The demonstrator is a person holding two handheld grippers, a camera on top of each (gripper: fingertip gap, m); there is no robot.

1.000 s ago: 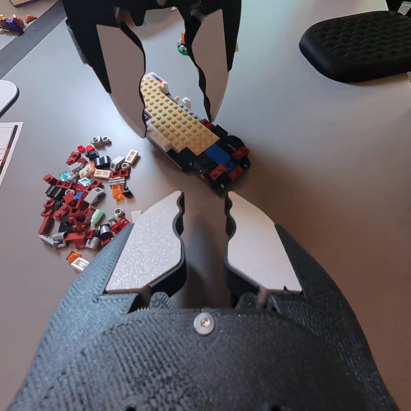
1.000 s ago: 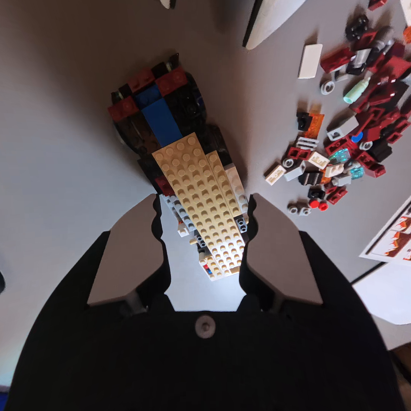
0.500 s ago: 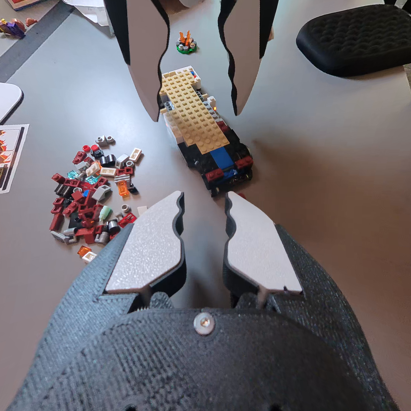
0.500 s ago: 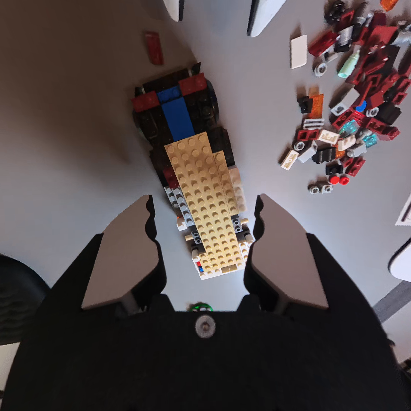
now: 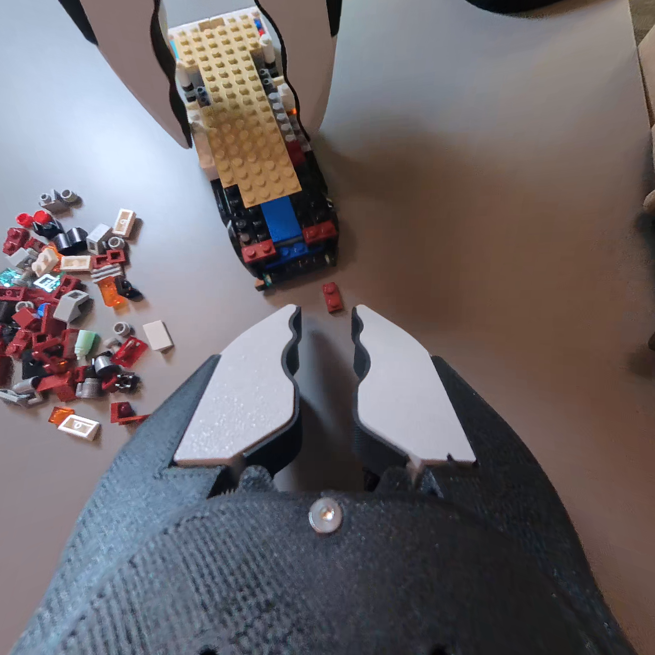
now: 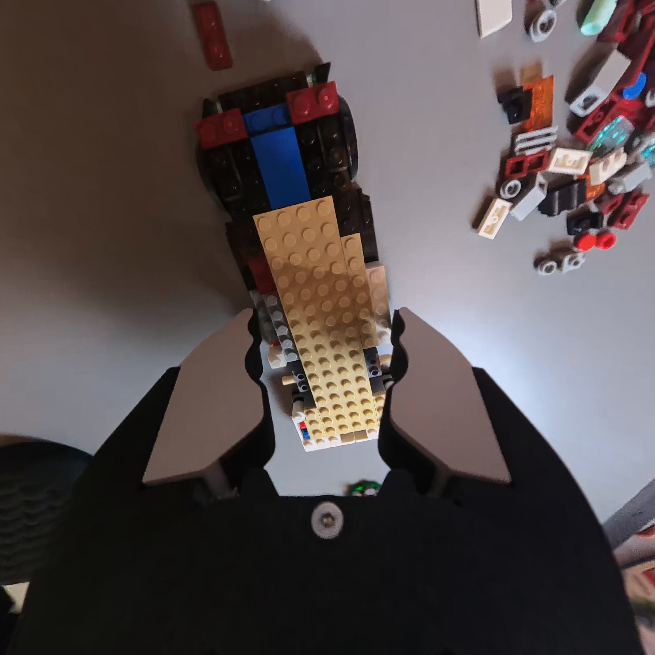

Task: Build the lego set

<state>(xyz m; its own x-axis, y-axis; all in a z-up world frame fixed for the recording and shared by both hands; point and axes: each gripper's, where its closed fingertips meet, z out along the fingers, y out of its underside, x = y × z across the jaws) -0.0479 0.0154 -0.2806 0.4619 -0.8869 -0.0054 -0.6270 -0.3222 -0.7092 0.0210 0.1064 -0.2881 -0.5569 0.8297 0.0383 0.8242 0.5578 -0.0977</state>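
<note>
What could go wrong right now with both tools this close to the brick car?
1. The right tool straddles the brick car, where pegs and small side pieces stick out; closing could snap them off.
2. The left tool is open just behind a loose red brick; it could knock it away.

Office-like desk (image 5: 496, 141): toy bricks (image 5: 53, 301), black pad (image 6: 28, 496).

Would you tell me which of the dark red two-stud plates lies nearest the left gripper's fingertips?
The loose plate lying alone on the table just ahead of the left gripper; the other two are fixed to the brick vehicle's black end.
</note>
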